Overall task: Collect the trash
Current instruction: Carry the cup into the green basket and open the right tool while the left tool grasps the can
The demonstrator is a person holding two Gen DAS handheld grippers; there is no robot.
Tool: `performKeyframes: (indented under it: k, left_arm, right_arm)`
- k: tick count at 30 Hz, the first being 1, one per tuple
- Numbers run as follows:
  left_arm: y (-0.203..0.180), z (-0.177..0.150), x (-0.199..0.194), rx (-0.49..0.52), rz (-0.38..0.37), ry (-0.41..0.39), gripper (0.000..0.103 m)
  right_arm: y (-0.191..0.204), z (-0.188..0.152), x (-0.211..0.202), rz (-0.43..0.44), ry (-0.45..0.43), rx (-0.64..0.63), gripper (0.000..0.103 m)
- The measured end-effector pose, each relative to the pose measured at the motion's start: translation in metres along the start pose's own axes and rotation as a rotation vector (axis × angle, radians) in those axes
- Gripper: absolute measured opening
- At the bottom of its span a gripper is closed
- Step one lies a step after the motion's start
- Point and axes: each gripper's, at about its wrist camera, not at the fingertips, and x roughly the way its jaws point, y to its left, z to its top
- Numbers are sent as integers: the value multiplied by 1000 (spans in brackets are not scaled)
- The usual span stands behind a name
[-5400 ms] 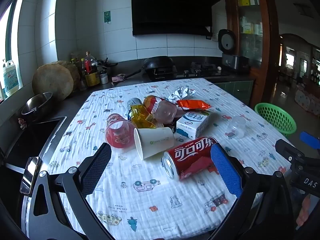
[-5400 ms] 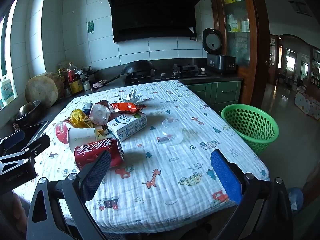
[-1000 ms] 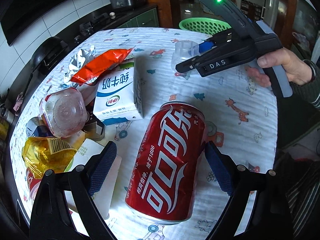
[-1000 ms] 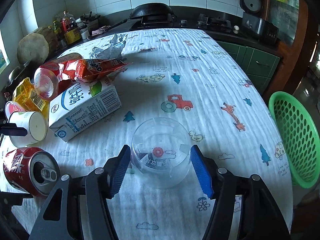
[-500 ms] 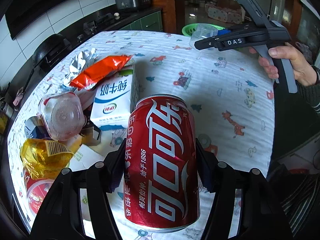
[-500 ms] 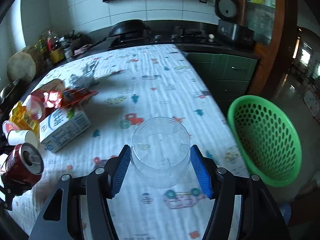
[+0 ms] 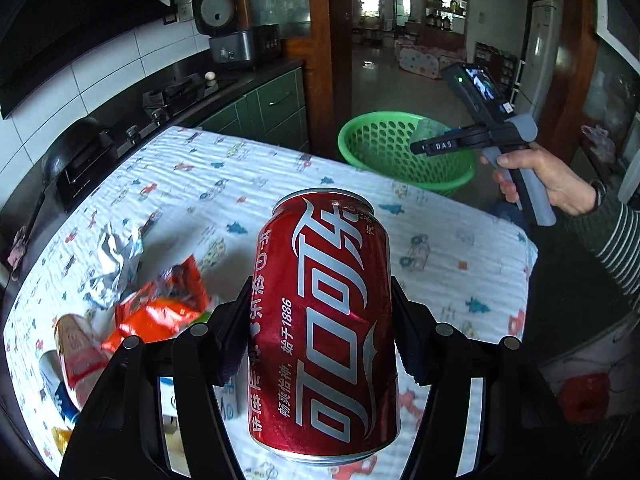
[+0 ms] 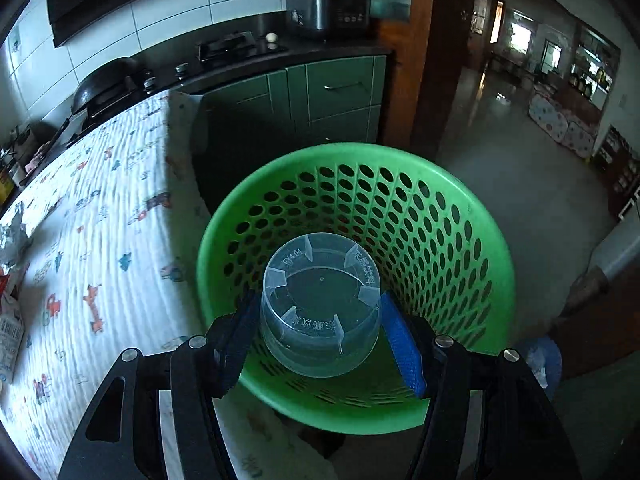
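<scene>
My left gripper (image 7: pixel 320 332) is shut on a red cola can (image 7: pixel 324 328) and holds it up above the table (image 7: pixel 460 264). My right gripper (image 8: pixel 320 332) is shut on a clear plastic cup (image 8: pixel 320 300) and holds it over the green perforated basket (image 8: pixel 460 240) off the table's end. In the left wrist view the right gripper (image 7: pixel 424 146) with the cup (image 7: pixel 426 130) hangs over the same basket (image 7: pixel 380 144). An orange snack bag (image 7: pixel 160 308), crumpled foil (image 7: pixel 116 256) and other wrappers lie on the table at the left.
Green cabinets (image 8: pixel 328 88) and a dark counter with a stove (image 8: pixel 224 50) and a rice cooker (image 8: pixel 320 4) stand behind the basket. A wooden door frame (image 8: pixel 436 52) rises to its right. Open floor (image 8: pixel 540 168) stretches beyond. A milk carton (image 8: pixel 8 340) lies at the table's left.
My right gripper carried the clear cup from over the table to above the green basket. My left gripper lifted the cola can higher and swung toward the basket.
</scene>
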Motion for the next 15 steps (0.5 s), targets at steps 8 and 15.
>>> performKeyframes:
  k: [8, 15]
  left_arm:
    - [-32, 72, 52, 25, -38, 1, 61]
    - [-57, 125, 102, 35, -82, 14, 61]
  right_arm:
    - [-28, -7, 13, 15, 3, 13, 68]
    - [-44, -20, -13, 18, -58, -2, 71]
